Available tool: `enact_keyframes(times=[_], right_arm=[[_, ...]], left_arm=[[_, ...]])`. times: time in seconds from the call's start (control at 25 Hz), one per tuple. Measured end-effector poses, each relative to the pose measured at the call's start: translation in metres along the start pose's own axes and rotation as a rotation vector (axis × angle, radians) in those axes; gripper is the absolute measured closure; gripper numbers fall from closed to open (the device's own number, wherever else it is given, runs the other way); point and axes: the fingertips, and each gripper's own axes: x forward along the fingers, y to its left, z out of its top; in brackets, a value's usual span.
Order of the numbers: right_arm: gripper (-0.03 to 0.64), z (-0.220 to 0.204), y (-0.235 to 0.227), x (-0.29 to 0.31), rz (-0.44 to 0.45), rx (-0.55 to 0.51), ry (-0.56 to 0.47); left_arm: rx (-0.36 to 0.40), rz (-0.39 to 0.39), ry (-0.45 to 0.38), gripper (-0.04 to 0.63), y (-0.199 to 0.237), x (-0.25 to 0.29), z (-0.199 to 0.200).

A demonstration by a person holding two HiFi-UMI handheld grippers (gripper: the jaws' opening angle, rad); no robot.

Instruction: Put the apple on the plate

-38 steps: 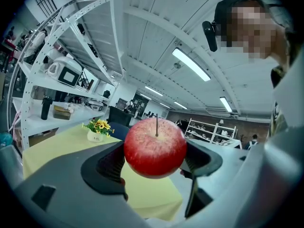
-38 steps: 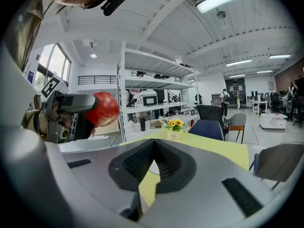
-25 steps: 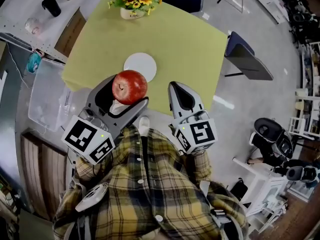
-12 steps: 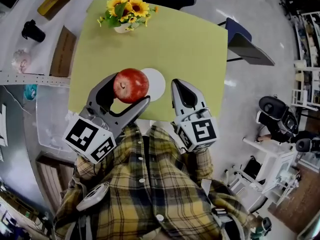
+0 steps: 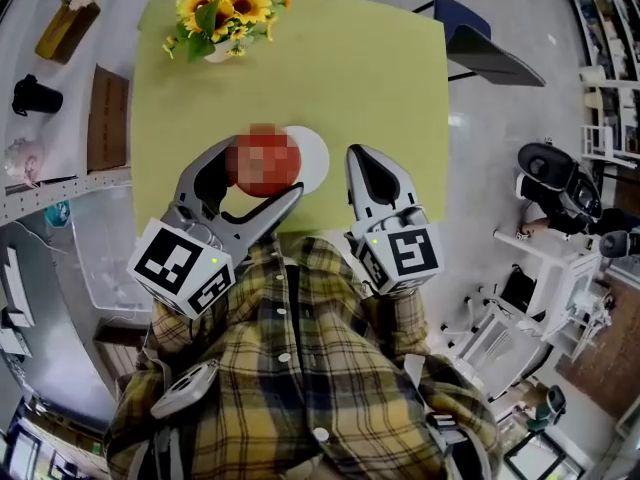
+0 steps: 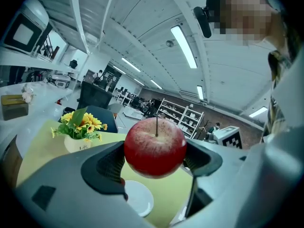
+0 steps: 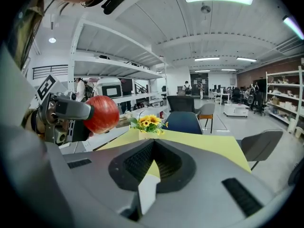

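Observation:
My left gripper [image 5: 262, 170] is shut on a red apple [image 6: 155, 146], held in the air with its stem up. In the head view the apple [image 5: 266, 160] covers the left edge of a small white plate [image 5: 312, 156] on the yellow-green table [image 5: 380, 78]. In the left gripper view the plate [image 6: 137, 199] lies below the apple, just past the jaws. My right gripper [image 5: 360, 163] hangs to the right of the plate, shut and empty. The right gripper view shows its jaws [image 7: 153, 150] closed together, with the apple [image 7: 101, 114] off to the left.
A white pot of sunflowers [image 5: 215, 13] stands at the table's far left corner. A blue chair [image 5: 480, 43] sits past the table's right side. On the left are a white counter with a black mug [image 5: 35, 96] and a clear plastic bin [image 5: 100, 268].
Both grippers have moved forward over the table. The apple, earlier short of the plate, now overlaps its left edge. The left grip stays the same.

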Motion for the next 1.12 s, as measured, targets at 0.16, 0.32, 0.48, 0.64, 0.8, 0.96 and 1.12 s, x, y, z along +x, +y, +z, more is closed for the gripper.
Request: enact_keyframes(times=[0.16, 0.32, 0.48, 0.64, 0.8, 0.96, 1.12], right_arm=[[0.621, 0.0, -0.008, -0.004, -0.008, 0.0, 0.005], [0.621, 0.001, -0.018, -0.008, -0.004, -0.013, 0.013], [0.621, 0.003, -0.024, -0.011, 0.018, -0.035, 0.005], [0.621, 0.003, -0.027, -0.011, 0.041, -0.038, -0.003], [0.621, 0.0, -0.027, -0.012, 0.073, -0.051, 0.004], [0.621, -0.002, -0.03, -0.007, 0.097, -0.054, 0.002], [0.621, -0.009, -0.034, -0.005, 0.114, -0.055, 0.008]], left_arm=[[0.014, -0.01, 0.026, 0.193, -0.004, 0.012, -0.006], [0.035, 0.01, 0.045, 0.193, -0.004, 0.024, -0.01], [0.039, 0.04, 0.042, 0.193, -0.003, 0.031, -0.013], [0.082, 0.073, 0.053, 0.193, -0.003, 0.039, -0.015], [0.122, 0.106, 0.089, 0.193, -0.002, 0.045, -0.024], [0.133, 0.11, 0.119, 0.193, 0.004, 0.052, -0.038], [0.174, 0.122, 0.161, 0.193, 0.008, 0.06, -0.056]])
